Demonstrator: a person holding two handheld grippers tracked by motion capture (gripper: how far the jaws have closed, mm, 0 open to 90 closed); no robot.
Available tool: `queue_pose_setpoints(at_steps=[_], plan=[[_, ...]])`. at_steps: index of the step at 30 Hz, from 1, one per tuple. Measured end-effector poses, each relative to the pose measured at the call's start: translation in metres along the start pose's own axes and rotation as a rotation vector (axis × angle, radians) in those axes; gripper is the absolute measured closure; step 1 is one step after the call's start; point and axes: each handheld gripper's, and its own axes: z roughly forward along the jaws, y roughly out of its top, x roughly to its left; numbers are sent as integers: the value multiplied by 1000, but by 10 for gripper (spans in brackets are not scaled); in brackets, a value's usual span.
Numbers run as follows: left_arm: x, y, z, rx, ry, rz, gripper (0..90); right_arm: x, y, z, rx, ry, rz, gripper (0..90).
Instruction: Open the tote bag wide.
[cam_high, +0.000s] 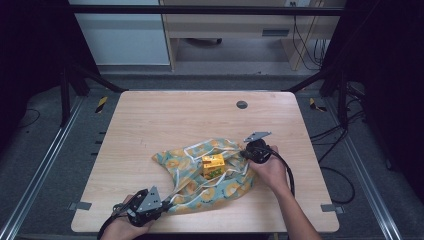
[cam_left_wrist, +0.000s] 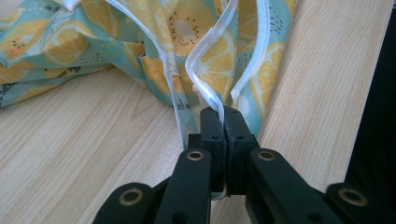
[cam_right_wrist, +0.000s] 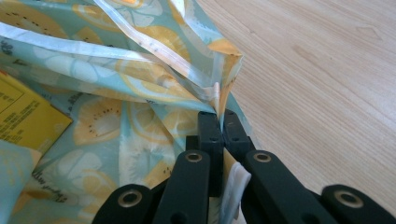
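High view: a lemon-print bag (cam_high: 200, 182) lies crumpled on the near half of the wooden table (cam_high: 165, 120), a yellow box (cam_high: 213, 166) sitting in the bag's open top. The left gripper (cam_high: 162, 204) is at the bag's near-left corner, the right gripper (cam_high: 246, 152) at its far-right edge.

Left gripper view adds the grip detail: the left gripper (cam_left_wrist: 224, 122) has its jaws pressed together on the bag's clear-white edge strip (cam_left_wrist: 205, 70).

Right gripper view: the right gripper (cam_right_wrist: 219, 122) is likewise clamped on a folded bag edge; the box (cam_right_wrist: 23, 116) lies left of it.

Writing: dark print on the box and bag, too small to read.
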Motion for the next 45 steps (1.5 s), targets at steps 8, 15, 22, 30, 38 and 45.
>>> queue_pose_setpoints(at_steps=[8,15,22,30,38,45], plan=[[-2,1,4,17,-10,6,888,-2,7,5,4,-17,3,896],[-2,1,5,20,-14,-4,888,-3,6,9,4,-17,11,896],[3,3,-9,-99,50,-66,653,-5,7,-5,-21,-20,35,652],[7,18,-26,-224,75,-109,394,-10,13,-41,-94,-67,39,234],[34,55,-31,-226,150,-124,344,-12,31,-79,-162,-72,31,183],[51,78,-13,-183,150,-155,337,-4,32,-94,-176,-20,16,161]])
